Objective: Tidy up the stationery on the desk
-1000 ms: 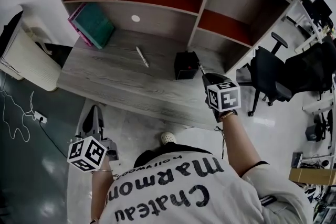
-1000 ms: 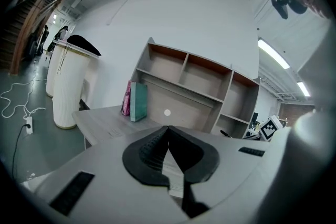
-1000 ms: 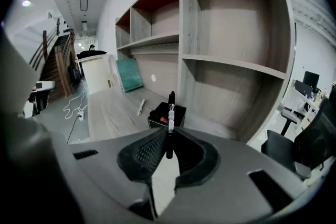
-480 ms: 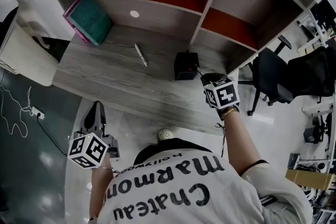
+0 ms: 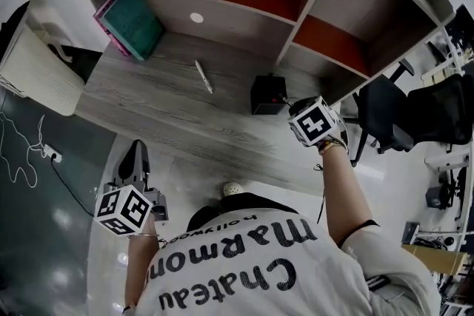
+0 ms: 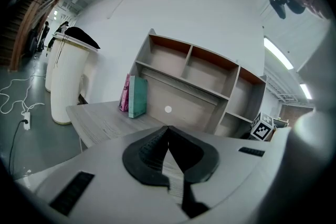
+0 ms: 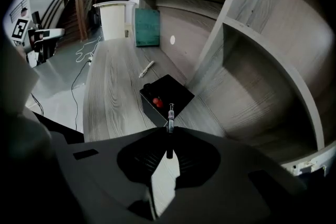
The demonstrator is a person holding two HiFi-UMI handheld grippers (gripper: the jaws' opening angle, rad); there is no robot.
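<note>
Black right tongs [image 7: 168,132] pinch a pen [image 7: 170,113]; left tongs [image 6: 168,129] are clenched shut, empty.

Desk [image 5: 148,109] with white pen [image 5: 203,76], black box [image 5: 267,95], books [image 5: 134,26]

Front edge and middle of the desk [image 5: 148,111] are bare, so there's a wide lane for me there. In the way:
- White pen [image 5: 203,76], mid-desk toward the back.
- Books [image 5: 135,26], back left corner.
- Black box [image 5: 268,94], near the right end, just before the shelf upright [image 5: 305,15].
- Chair [image 5: 381,122], off the right end.
</note>
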